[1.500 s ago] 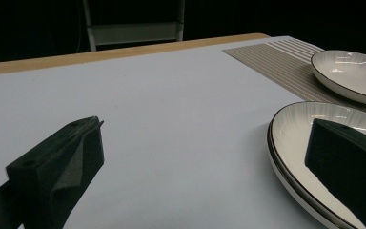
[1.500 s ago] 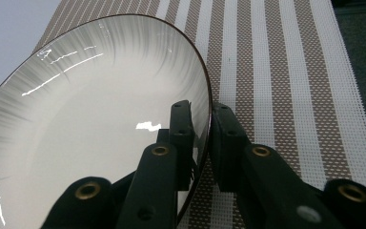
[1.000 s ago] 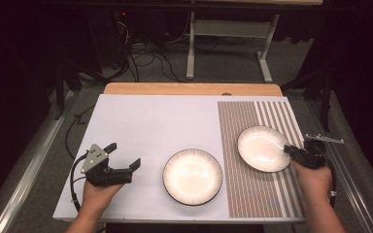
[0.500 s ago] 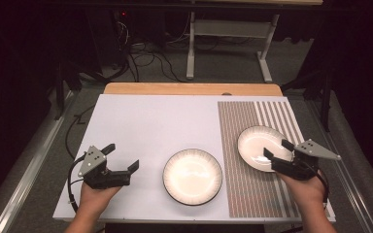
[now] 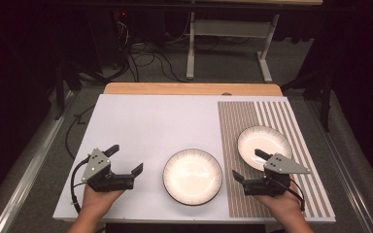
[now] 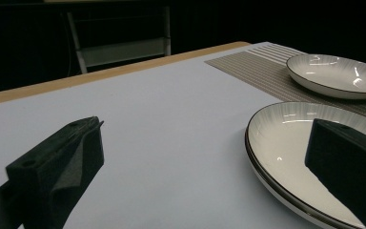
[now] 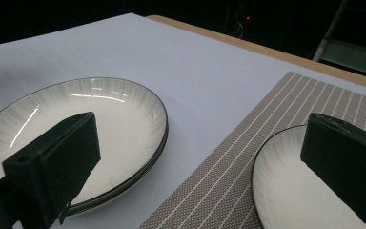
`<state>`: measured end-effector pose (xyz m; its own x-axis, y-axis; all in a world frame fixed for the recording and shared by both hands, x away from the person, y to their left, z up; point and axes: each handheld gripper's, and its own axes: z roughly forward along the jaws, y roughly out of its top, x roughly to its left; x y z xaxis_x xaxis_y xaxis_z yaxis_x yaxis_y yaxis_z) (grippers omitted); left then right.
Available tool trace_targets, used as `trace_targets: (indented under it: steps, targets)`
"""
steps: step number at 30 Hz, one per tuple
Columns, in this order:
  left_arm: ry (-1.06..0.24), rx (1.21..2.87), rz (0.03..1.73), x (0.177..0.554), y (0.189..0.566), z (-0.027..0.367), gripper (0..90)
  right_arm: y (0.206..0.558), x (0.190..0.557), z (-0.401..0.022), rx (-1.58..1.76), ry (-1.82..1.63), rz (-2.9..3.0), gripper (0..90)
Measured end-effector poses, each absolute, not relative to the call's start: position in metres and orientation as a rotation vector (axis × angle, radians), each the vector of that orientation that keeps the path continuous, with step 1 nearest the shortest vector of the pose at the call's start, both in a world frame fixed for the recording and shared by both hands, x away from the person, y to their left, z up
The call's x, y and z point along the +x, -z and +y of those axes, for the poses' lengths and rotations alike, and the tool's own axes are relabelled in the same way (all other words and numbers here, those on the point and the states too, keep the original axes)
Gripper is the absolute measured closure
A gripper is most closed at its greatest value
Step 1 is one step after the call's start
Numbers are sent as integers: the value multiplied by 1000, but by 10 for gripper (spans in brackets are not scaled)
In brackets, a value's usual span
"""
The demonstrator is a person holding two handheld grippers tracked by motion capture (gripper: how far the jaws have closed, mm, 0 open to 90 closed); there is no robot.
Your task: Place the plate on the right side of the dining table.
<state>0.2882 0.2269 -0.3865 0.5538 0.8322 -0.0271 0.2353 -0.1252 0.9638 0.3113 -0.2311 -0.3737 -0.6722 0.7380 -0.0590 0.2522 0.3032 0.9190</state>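
A white plate with a dark rim (image 5: 192, 175) sits at the near middle of the white table top (image 5: 165, 121); in the right gripper view (image 7: 114, 109) its edge shows a double rim, like two stacked plates. A second such plate (image 5: 264, 141) rests on the striped brown mat (image 5: 272, 114). My left gripper (image 5: 125, 158) stands open to the left of the middle plate, with nothing between its jaws (image 6: 207, 129). My right gripper (image 5: 247, 164) is open over the mat's near left part, between the two plates (image 7: 200, 124), and holds nothing.
A wooden strip (image 5: 189, 89) runs along the table's far edge. Beyond it stand a metal frame (image 5: 223, 29) and cables on the floor. The mat plate (image 6: 336, 74) lies beyond the middle plate (image 6: 286, 138) in the left gripper view.
My right gripper has come away from the right rim of the mat plate and moved left and nearer, to between the two plates. The left gripper has barely shifted.
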Motion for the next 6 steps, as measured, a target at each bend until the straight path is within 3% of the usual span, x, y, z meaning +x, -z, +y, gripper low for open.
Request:
trace_targets:
  steps: [6]
  targets:
    - [-665, 1650, 913, 286, 385, 229, 1, 372, 309, -235, 895, -1378, 2084, 4]
